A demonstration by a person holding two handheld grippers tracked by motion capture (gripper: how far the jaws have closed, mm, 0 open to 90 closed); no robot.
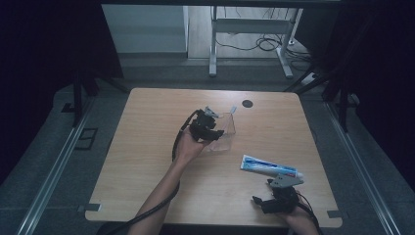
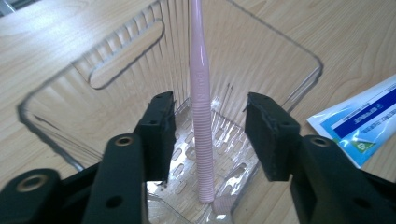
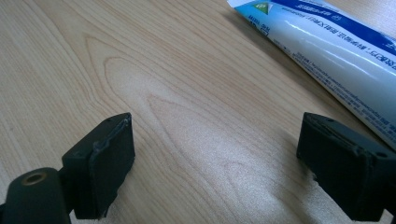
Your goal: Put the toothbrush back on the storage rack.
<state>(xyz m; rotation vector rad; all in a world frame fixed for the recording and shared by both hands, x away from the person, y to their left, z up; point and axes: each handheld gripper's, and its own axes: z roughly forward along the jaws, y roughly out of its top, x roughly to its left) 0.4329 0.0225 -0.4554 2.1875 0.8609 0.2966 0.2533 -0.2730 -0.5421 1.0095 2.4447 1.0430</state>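
Observation:
A clear plastic container (image 1: pixel 224 133) (image 2: pixel 116 79) with ribbed walls stands in the middle of the wooden table (image 1: pixel 147 147). A pink toothbrush (image 2: pixel 201 102) stands upright in it, handle end down on the slotted bottom. My left gripper (image 1: pixel 214 131) (image 2: pixel 210 107) reaches into the container; its jaws are open on either side of the handle, with a gap at each pad. A white and blue toothpaste tube (image 1: pixel 269 167) (image 2: pixel 359 123) (image 3: pixel 327 42) lies on the table to the right. My right gripper (image 1: pixel 260 200) (image 3: pixel 215 135) rests low near the front edge, open wide over bare wood, just short of the tube.
A black round grommet (image 1: pixel 247 103) sits in the tabletop near the far edge. Beyond the table a metal desk frame (image 1: pixel 254 34) with cables stands on the floor. Dark curtains hang at both sides.

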